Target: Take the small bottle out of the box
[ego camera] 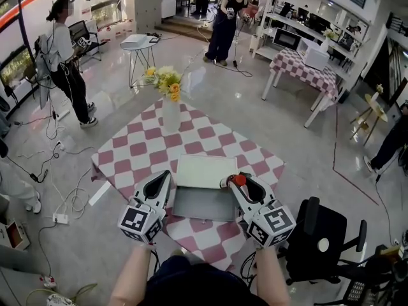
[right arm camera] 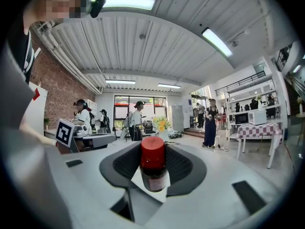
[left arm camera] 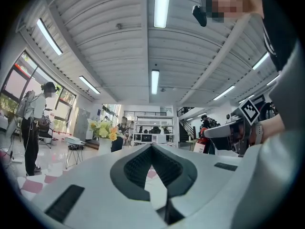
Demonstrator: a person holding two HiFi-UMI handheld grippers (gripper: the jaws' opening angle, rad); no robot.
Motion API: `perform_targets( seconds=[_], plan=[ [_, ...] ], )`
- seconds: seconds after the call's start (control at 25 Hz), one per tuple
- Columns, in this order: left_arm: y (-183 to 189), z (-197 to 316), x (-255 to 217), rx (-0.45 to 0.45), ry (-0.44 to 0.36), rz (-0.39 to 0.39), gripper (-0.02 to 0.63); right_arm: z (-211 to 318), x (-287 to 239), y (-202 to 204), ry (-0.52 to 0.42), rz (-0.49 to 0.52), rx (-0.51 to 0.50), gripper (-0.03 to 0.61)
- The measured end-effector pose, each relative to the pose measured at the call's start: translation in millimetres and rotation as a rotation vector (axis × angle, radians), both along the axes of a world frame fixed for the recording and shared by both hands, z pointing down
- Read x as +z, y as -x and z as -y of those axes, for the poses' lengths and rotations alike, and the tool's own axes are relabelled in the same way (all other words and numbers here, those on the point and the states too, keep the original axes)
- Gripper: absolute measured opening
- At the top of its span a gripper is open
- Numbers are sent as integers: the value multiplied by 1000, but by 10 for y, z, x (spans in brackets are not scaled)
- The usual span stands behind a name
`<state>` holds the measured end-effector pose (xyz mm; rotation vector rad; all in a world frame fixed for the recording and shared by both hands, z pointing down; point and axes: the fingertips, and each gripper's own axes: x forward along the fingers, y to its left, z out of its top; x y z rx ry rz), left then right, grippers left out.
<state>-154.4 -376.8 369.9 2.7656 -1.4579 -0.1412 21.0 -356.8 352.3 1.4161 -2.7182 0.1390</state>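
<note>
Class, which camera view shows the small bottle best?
The right gripper view: the bottle sits close and central between the jaws, with its red cap and label plain to see. The head view shows only its red top from above. The left gripper view shows it small and far off at the right.

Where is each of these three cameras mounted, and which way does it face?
Head view: on the person's head, steeply down onto table, box, left claw, right claw, forearms.
Left gripper view: on the left claw, level along its shut, empty jaws; arm at right.
Right gripper view: on the right claw, along jaws clamping the small bottle.
Shared: yellow flowers appear in all three.
</note>
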Motion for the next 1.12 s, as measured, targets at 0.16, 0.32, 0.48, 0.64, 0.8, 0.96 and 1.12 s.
perform_targets(
  seconds=[0.16, 0.32, 0.48, 0.64, 0.8, 0.96, 1.12],
  plan=[
    [-15, 20, -29, 1, -2, 4, 5, 9, -70, -20, -5, 0, 1, 152],
    [-32, 49, -72, 5, -5, 0, 5, 31, -122, -29, -9, 0, 0, 152],
    [-45, 70, -128, 8, -13, -3, 5, 37, -167, -29, -14, -2, -4, 152],
    [-68, 92, -151, 13, -20, -3, 5, 37, -216, -46, -21, -7, -5, 152],
    [-99, 101, -169, 15, -27, -5, 5, 29, -252, -68, -28, -11, -8, 152],
    [-131, 93, -201, 19, -33, -7, 5, 4, -280, -95, -32, -12, -6, 152],
    [-140, 105, -198, 20, -35, -10, 5, 7, -274, -116, -33, -8, -1, 151]
  ],
)
